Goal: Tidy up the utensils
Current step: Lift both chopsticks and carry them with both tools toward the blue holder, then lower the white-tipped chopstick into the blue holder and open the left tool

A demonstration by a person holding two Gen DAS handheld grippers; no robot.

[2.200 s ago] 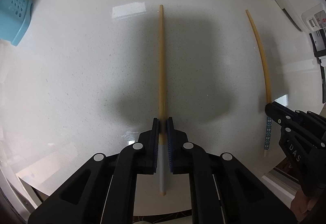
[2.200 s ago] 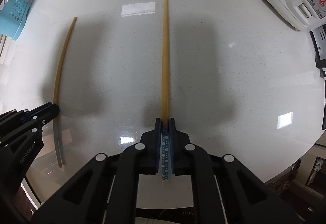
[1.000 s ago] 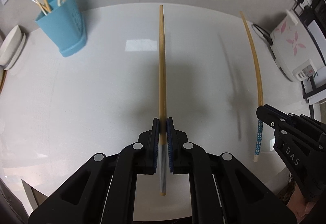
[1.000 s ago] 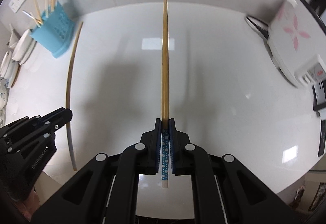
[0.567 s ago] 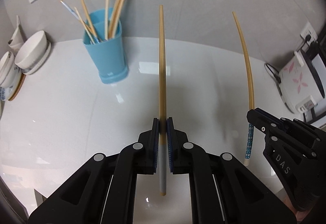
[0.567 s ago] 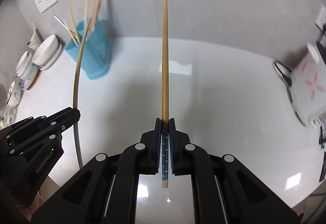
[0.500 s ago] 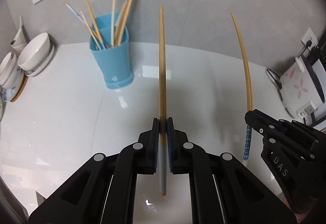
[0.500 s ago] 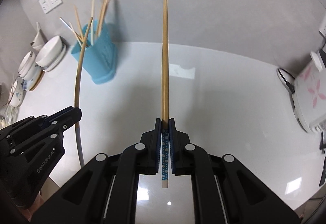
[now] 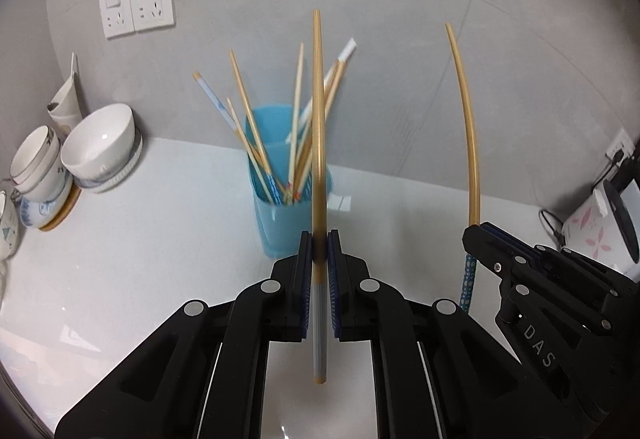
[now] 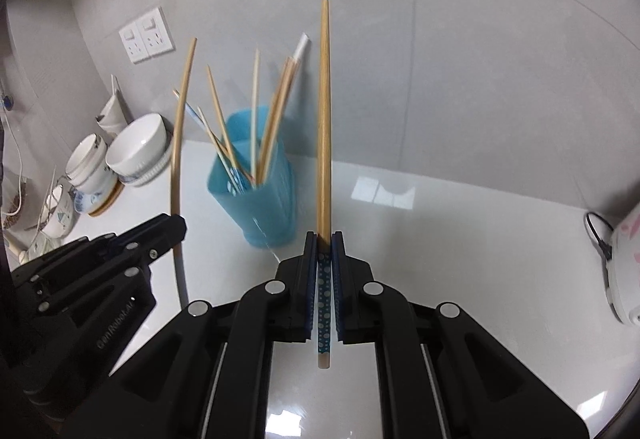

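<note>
My left gripper (image 9: 319, 239) is shut on a bamboo chopstick with a grey-striped end (image 9: 318, 143), held up off the counter and pointing forward. My right gripper (image 10: 324, 237) is shut on a bamboo chopstick with a blue dotted end (image 10: 323, 127), also raised. A blue plastic holder (image 9: 288, 215) with several chopsticks standing in it sits straight ahead of the left gripper; in the right wrist view the holder (image 10: 260, 203) is ahead and slightly left. Each gripper shows in the other's view, the right (image 9: 472, 235) and the left (image 10: 176, 227).
White bowls and cups (image 9: 100, 143) are stacked at the left against the grey wall. Wall sockets (image 9: 138, 9) sit above them. A white appliance with pink flowers (image 9: 588, 227) and a cable stands at the right on the white counter (image 9: 140, 247).
Both grippers have lifted the chopsticks off the counter and tilted up and forward. The blue holder has come from the far left to near the centre and closer.
</note>
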